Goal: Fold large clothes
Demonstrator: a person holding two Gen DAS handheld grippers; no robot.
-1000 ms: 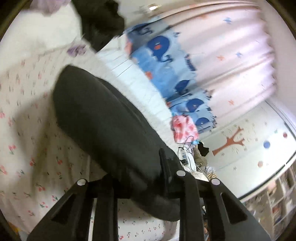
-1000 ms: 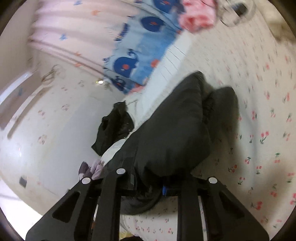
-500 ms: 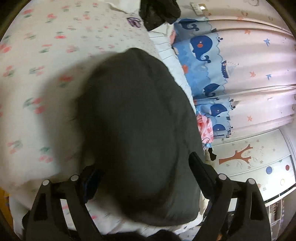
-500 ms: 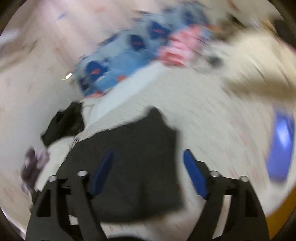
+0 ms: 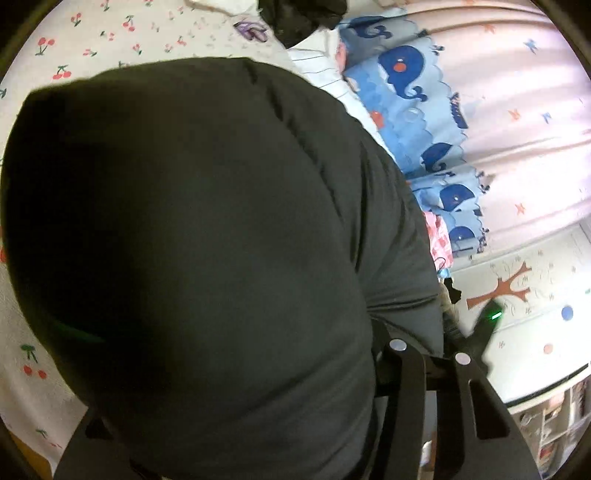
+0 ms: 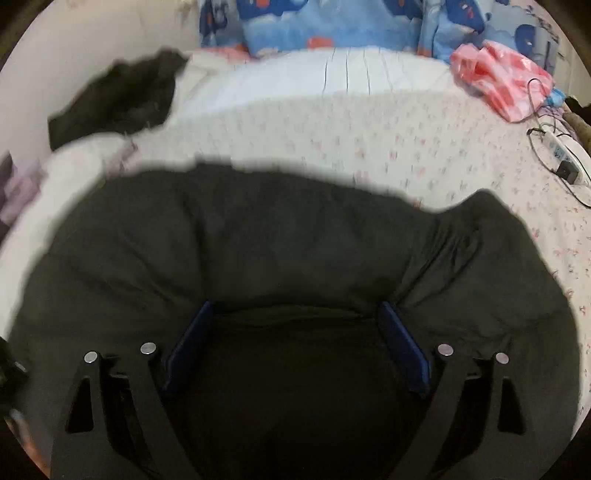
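Right wrist view: the right tool point(image 6: 295, 332) has its blue-padded fingers point(image 6: 402, 350) spread wide, resting on the dark padded jacket point(image 6: 277, 240) without pinching it. The jacket lies bunched across the near part of the bed point(image 6: 369, 129), on a cherry-print sheet. At the far left corner of the bed sits another crumpled black garment point(image 6: 118, 99); at the far right corner lies a pink plastic bag point(image 6: 506, 81), with a white power strip point(image 6: 561, 155) and its cable near the right edge. A blue whale-print curtain point(image 6: 332, 22) hangs behind the far edge.

Left wrist view: the jacket point(image 5: 203, 240) fills most of the frame and covers the left tool point(image 5: 258, 424); only one finger frame point(image 5: 424, 406) shows, so I cannot tell how its jaws stand. The cherry-print sheet point(image 5: 110, 33) shows along the left edge
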